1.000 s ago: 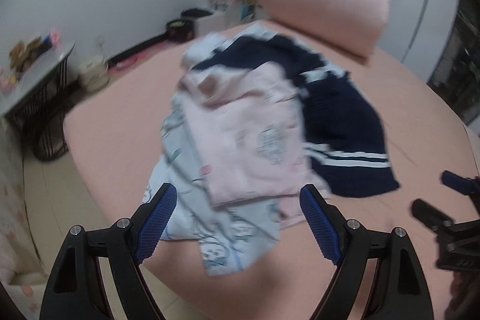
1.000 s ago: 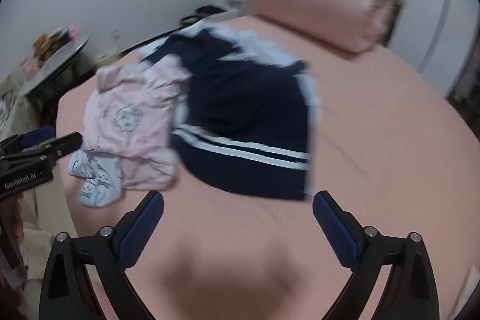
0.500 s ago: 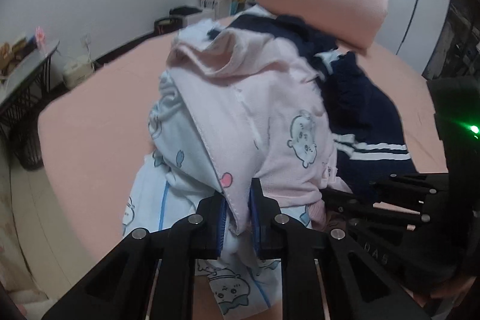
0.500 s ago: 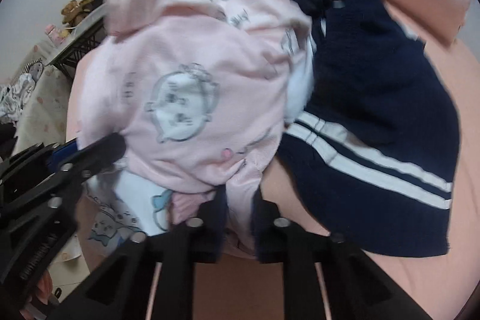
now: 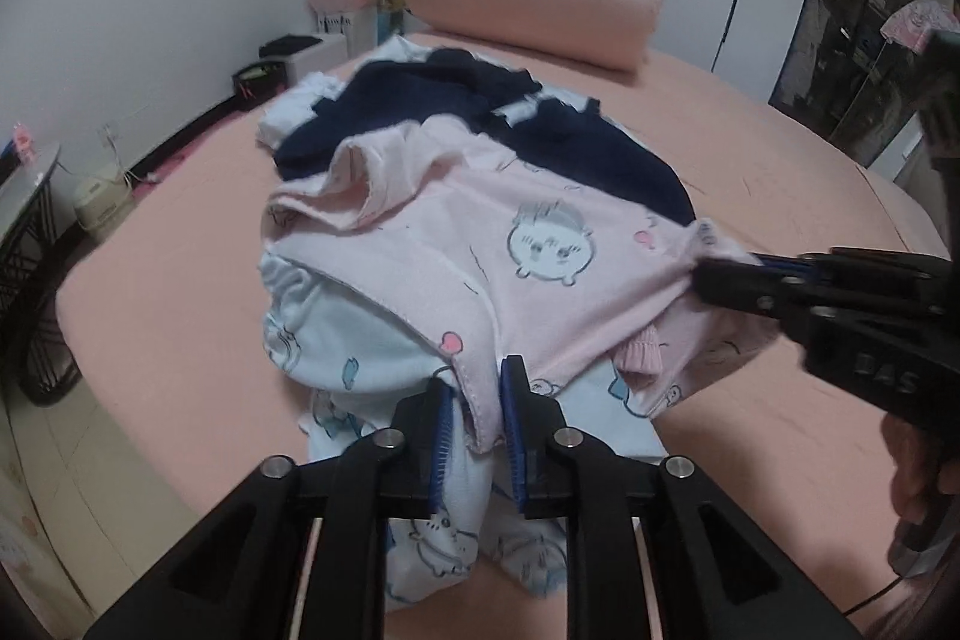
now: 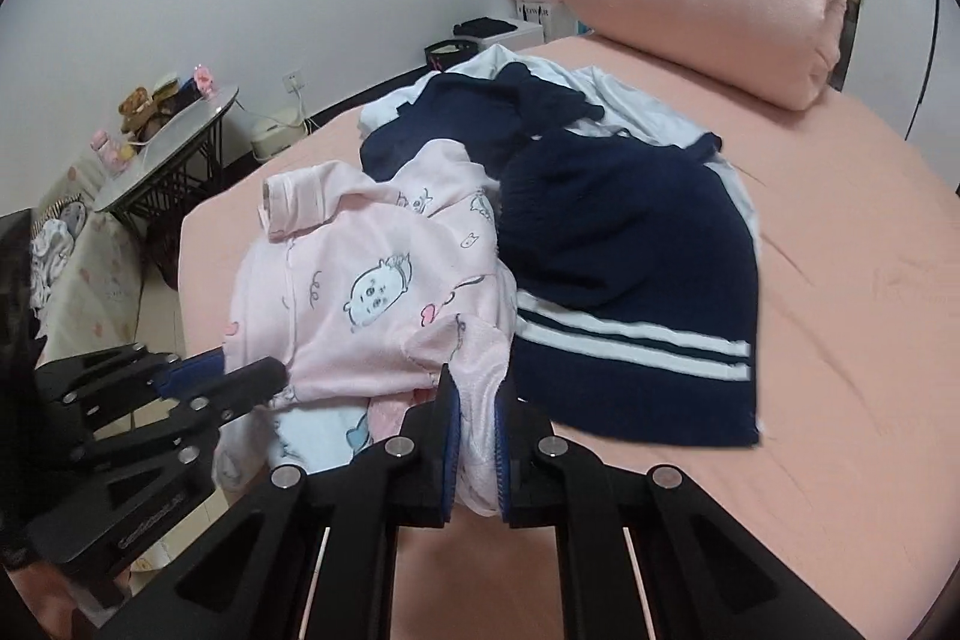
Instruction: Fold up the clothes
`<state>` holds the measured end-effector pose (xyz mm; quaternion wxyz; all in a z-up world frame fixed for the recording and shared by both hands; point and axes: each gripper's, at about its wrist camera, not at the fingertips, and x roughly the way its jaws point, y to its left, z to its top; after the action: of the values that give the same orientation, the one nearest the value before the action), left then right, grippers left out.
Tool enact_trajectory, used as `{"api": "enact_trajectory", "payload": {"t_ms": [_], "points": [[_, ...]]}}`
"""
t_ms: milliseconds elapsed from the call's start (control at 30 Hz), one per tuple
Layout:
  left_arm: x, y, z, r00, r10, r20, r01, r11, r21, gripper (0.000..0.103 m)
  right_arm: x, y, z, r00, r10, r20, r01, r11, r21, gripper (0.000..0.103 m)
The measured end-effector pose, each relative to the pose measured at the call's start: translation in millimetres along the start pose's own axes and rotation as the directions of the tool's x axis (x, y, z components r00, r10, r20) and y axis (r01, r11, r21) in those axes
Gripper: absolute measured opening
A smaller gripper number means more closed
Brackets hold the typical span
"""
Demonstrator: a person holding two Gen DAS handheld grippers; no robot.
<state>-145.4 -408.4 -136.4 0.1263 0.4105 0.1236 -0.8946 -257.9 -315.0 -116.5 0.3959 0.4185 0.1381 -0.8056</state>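
Currently, both grippers are clamping the pink garment (image 5: 528, 250) lying atop the pile on the bed (image 5: 780, 148): left gripper (image 5: 477, 406), jaws easing open, on its near hem; right gripper (image 6: 477, 436) on the opposite corner, stretching the hem crosswise.

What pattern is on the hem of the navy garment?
Two white stripes on the navy garment, clearest in the right wrist view.

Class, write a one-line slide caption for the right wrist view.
Right gripper and left gripper pinch the pink pyjama top beside a navy sweater on the bed.
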Motion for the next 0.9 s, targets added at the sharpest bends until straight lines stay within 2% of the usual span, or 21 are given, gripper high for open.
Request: {"api": "enact_trajectory", "payload": {"t_ms": [67,133,233,333,467,500,533,600,700,800,867,900], "points": [[-2.2,-3.4,-2.2,1.0,0.006,-0.006,-0.007,1.0,-0.027,0.043,-13.1,-4.5,-1.8,1.0,0.0,0.003,0.0,1.0,0.0,0.007],[-15.3,-7.2,-6.4,0.999,-0.012,0.038,0.013,0.999,-0.033,0.054,-24.1,-4.6,-0.3,1.0,0.007,0.016,-0.007,1.0,-0.009,0.007],[-34.9,-25.9,-4.7,0.994,-0.017,0.107,0.015,1.0,0.021,0.054,-40.0,-1.8,13.5,0.997,-0.002,0.073,0.004,1.0,-0.018,0.005],[-49.9,-45.8,0.7,0.986,-0.048,0.157,0.037,0.996,0.076,0.054,-71.2,1.6,37.8,0.984,-0.006,0.177,0.008,1.0,-0.012,0.0],[-39.3,-60.9,16.4,0.987,-0.02,0.158,0.005,0.996,0.093,0.054,-107.9,10.0,62.8,0.96,-0.045,0.277,0.068,0.995,-0.075,0.0],[-25.6,-65.9,18.6,0.992,0.0,0.126,-0.014,0.993,0.117,0.054,-114.6,11.3,68.2,0.956,-0.051,0.289,0.08,0.993,-0.089,0.0],[-11.7,-70.9,20.8,0.995,0.02,0.094,-0.033,0.989,0.141,0.054,-107.5,8.1,68.4,0.972,-0.042,0.233,0.066,0.993,-0.096,0.0],[15.5,-72.1,18.4,0.999,0.041,0.004,-0.041,0.987,0.153,0.054,-93.0,1.0,59.1,0.989,-0.024,0.144,0.038,0.995,-0.094,0.0],[34.4,-65.4,6.0,0.996,0.083,-0.033,-0.077,0.988,0.134,0.055,-53.2,-5.0,29.4,0.999,-0.042,0.025,0.045,0.991,-0.124,0.0],[51.0,-67.4,-7.9,0.991,0.121,-0.053,-0.11,0.979,0.171,0.059,3.9,-19.8,1.2,0.991,-0.088,-0.101,0.075,0.989,-0.123,0.002],[63.9,-70.1,-7.2,0.987,0.15,-0.057,-0.135,0.969,0.209,0.059,41.8,-28.5,-14.2,0.98,-0.084,-0.179,0.067,0.993,-0.097,0.003],[66.7,-70.1,-9.8,0.987,0.155,-0.052,-0.14,0.966,0.218,0.059,59.4,-33.3,-18.8,0.975,-0.079,-0.207,0.064,0.995,-0.081,0.008]]}}
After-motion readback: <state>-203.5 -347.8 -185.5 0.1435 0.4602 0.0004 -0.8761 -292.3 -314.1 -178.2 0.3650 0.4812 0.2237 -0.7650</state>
